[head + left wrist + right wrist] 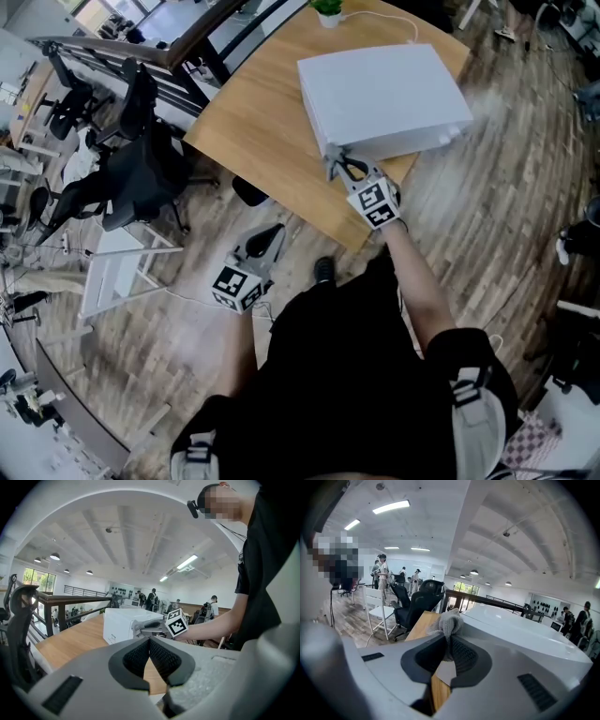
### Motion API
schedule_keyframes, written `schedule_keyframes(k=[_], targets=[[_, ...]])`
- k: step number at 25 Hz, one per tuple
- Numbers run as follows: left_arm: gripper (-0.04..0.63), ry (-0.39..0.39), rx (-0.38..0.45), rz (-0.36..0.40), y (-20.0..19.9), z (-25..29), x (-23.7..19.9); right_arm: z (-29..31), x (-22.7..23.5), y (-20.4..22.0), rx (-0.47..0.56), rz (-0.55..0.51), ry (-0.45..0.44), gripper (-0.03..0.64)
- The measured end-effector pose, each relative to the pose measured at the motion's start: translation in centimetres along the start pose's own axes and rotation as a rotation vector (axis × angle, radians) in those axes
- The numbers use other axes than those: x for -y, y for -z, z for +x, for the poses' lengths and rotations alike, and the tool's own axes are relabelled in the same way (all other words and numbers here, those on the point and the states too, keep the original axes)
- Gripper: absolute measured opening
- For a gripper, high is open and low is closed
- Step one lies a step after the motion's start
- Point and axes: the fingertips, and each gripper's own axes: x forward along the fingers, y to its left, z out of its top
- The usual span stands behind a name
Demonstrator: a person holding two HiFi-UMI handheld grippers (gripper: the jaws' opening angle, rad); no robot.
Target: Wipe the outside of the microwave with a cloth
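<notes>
Clamped in the right gripper [337, 169]: a grey knitted cloth [449, 623], pushed up against the near corner of the white microwave [384, 94] on the wooden table [253, 141]. Held low over the floor [487, 197], well apart from the table: the left gripper [272, 234], jaws pressed together on nothing. Low on the microwave's side, some small dark print [114, 636], too small to read.

My right arm stretched toward 11 o'clock, right gripper [343, 169] pinching the cloth [450, 623]. My left gripper [270, 234] hung at its 7 o'clock, jaws together, empty.
</notes>
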Motion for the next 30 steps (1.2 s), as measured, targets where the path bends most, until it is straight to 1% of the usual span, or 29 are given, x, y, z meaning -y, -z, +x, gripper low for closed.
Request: schedule_keyframes(k=[3, 6, 11, 14, 20, 25, 30], targets=[[0.002, -0.022, 0.003, 0.004, 0.1, -0.4, -0.1, 0.3, 0.3, -0.1, 0.001, 0.001, 0.0, 0.037], [0.002, -0.045, -0.002, -0.01, 0.0, -0.7, -0.2, 0.6, 0.5, -0.1, 0.004, 0.011, 0.003, 0.037], [0.002, -0.057, 0.008, 0.012, -0.2, -0.7, -0.2, 1.0, 0.7, -0.2, 0.009, 0.016, -0.002, 0.037], [0.002, -0.071, 0.008, 0.001, -0.2, -0.3, 0.0, 0.8, 0.8, -0.1, 0.013, 0.009, -0.013, 0.037], [0.002, -0.08, 0.021, -0.009, -1.0, 2.6, 0.9, 0.7, 2.0, 0.3, 0.021, 0.012, -0.042, 0.037], [0.002, -0.062, 0.005, 0.001, -1.8, 5.1, 3.5, -0.7, 3.5, 1.2, 0.02, 0.018, -0.051, 0.037], [0.002, -0.059, -0.007, -0.006, -1.9, 6.4, 4.8, -1.5, 5.1, 2.0, 0.022, 0.032, -0.049, 0.037]])
